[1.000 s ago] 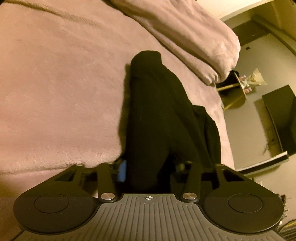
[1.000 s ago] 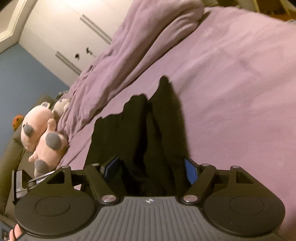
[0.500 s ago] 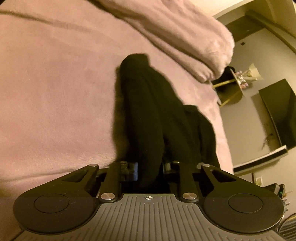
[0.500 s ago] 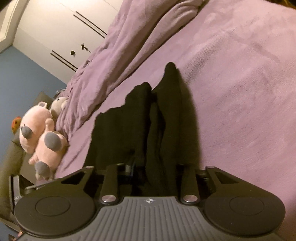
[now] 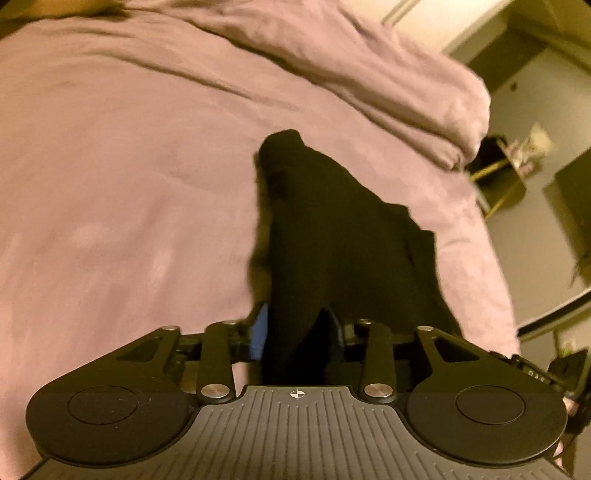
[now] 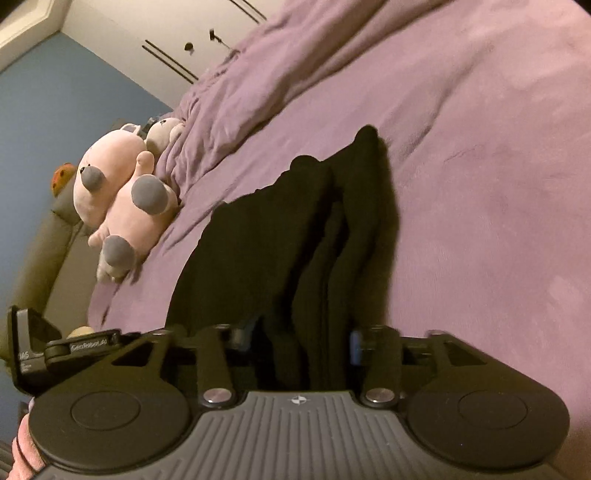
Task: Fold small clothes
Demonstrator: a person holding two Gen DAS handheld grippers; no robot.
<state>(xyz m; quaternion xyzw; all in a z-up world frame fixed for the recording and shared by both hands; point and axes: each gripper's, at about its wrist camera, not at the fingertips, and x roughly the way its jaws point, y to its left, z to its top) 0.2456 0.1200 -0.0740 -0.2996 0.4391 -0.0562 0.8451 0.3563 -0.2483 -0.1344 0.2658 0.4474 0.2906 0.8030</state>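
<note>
Both the left gripper (image 5: 297,328) and right gripper (image 6: 301,336) straddle the limp black knit garment (image 5: 332,236) – jaws opening, seemingly unclamped – laying it flat on the mauve fleece blanket (image 5: 129,184).

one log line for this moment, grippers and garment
left gripper: opening, black garment between jaws | right gripper: opening, same garment between jaws | surface: purple bed cover

A bed (image 6: 498,184) under a purple cover, its duvet (image 5: 369,66) bunched along the far side, stands by a blue wall (image 6: 74,103) and white cupboard doors (image 6: 147,33), with plush toys (image 6: 122,192) at its edge.
</note>
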